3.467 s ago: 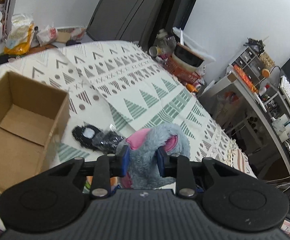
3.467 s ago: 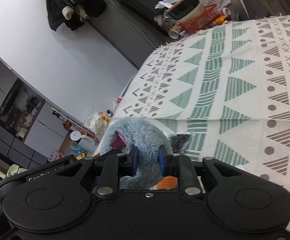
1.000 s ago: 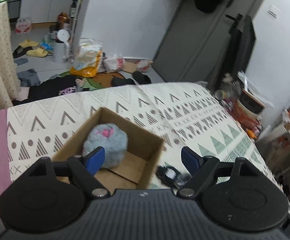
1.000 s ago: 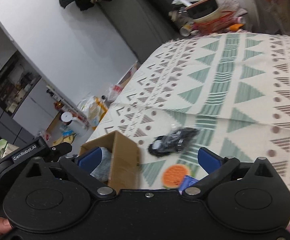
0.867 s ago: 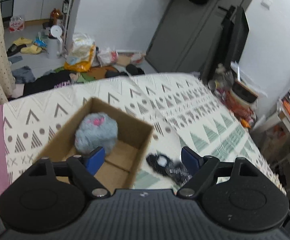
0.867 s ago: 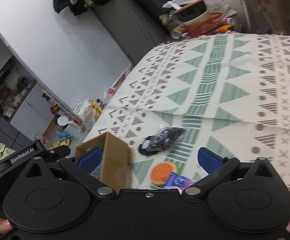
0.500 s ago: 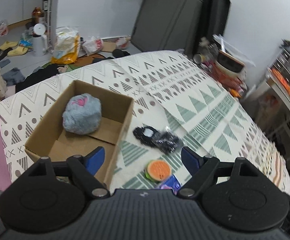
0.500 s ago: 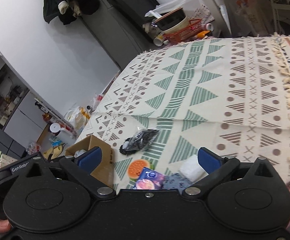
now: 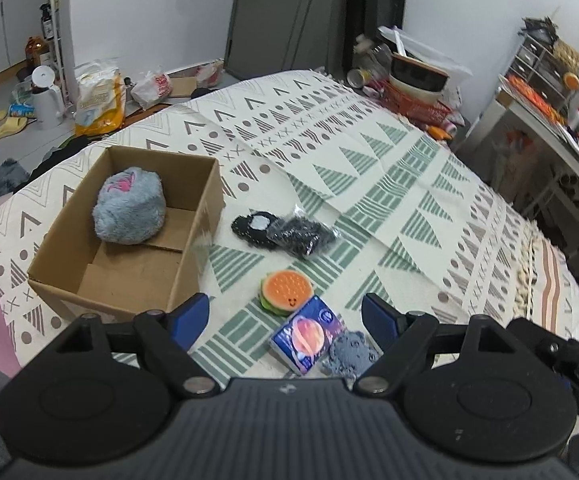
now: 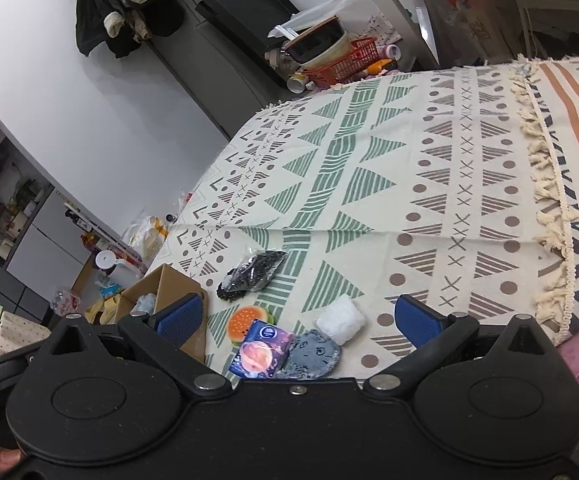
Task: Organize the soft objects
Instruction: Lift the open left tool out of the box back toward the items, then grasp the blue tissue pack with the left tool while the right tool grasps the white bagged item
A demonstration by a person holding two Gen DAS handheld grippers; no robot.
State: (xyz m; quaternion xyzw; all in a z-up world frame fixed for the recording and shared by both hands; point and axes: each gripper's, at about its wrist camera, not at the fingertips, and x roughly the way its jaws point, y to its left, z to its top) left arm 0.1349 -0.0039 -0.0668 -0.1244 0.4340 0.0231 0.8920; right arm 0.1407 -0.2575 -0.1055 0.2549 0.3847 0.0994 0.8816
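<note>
Item count: one cardboard box (image 9: pixel 129 248), left of frame, containing one grey plush toy (image 9: pixel 129 210). On the patterned blanket (image 9: pixel 389 168): two black pouches (image 9: pixel 285 234), one burger toy (image 9: pixel 286 292), one tissue pack (image 9: pixel 307 338), one grey-blue plush (image 9: pixel 349 356), one white bundle (image 10: pixel 340 319).

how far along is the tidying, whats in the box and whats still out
Done: the grey plush lies in the cardboard box. In hand: nothing; the left hand-held gripper and right hand-held gripper are open. Left on the bedspread: black pouch, burger toy, tissue pack, grey pad, white bundle.
</note>
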